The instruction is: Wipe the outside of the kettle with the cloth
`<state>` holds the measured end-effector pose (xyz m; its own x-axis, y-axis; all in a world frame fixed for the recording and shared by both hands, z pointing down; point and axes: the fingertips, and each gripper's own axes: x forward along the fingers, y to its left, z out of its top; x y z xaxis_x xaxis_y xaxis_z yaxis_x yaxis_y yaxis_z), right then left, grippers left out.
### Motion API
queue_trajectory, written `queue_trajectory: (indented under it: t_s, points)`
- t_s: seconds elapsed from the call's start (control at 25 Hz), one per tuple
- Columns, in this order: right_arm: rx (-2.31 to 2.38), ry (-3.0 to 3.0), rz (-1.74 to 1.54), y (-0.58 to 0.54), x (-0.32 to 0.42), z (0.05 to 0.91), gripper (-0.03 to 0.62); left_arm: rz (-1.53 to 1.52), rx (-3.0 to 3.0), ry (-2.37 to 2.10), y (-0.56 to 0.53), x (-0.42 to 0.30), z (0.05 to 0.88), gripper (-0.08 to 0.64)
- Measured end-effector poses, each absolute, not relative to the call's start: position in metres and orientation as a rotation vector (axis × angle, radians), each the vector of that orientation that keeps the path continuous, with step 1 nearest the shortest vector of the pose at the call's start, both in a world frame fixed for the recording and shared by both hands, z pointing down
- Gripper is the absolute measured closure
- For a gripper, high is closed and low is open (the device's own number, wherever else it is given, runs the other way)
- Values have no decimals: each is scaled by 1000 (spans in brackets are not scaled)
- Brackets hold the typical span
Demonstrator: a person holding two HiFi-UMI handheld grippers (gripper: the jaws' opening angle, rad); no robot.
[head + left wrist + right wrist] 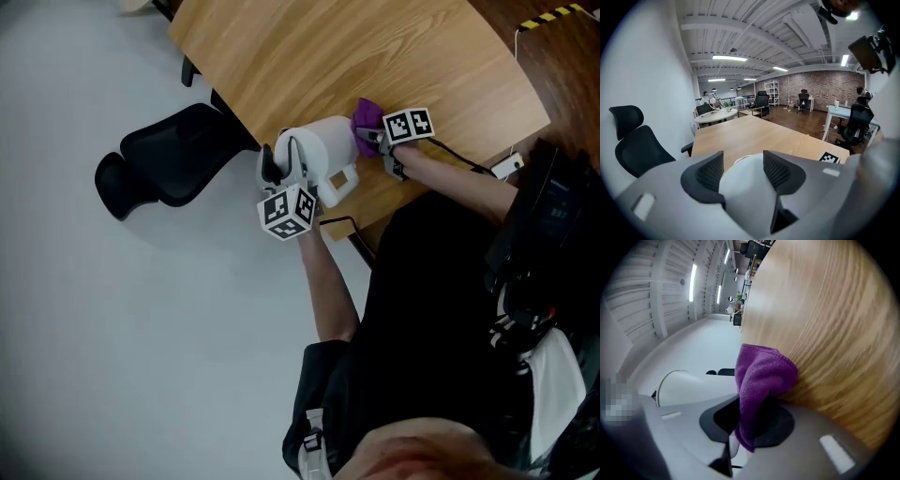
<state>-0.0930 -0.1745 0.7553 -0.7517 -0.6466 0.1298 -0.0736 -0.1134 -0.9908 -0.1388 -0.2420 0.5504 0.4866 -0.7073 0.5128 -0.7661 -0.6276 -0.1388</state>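
A white kettle (323, 155) stands near the front edge of the wooden table (375, 47). My left gripper (291, 183) reaches it from the near-left side. In the left gripper view its two dark pads (710, 173) lie against a rounded white part of the kettle (745, 197), so the left gripper (743, 166) is shut on it. My right gripper (375, 139) is shut on a purple cloth (367, 114) at the kettle's far-right side. In the right gripper view the cloth (761, 376) bunches out of the right gripper (752, 416), beside the kettle (693, 385).
A black office chair (169, 164) stands on the grey floor left of the table. A black cable (342, 223) runs along the table's near edge, and a white plug (506, 167) lies to the right. More tables and chairs (761, 101) stand far back in the room.
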Motion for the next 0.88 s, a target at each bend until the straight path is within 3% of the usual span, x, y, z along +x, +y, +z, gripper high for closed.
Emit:
queue_trajectory:
  t_s: [0.08,0.28,0.36,0.68,0.88]
  points:
    - [-731,1754,-1886,-176,-85,728,530,821,2618,-1295,-241,-141,548,400]
    - [-462,1779,-1370,-196,-47,566,529,816,2634,-1281,-243,-146,547,400]
    - [-384,1817,-1288,-197,-57,540,530,811,2636,-1282,-243,-149,549,402]
    - [-658,1959,-1828,-224,-105,735,531,812,2697,-1184,-244,-147,550,402]
    - [-715,1994,-1856,-201,-112,749,532,872,2923,-678,-236,-131,554,403]
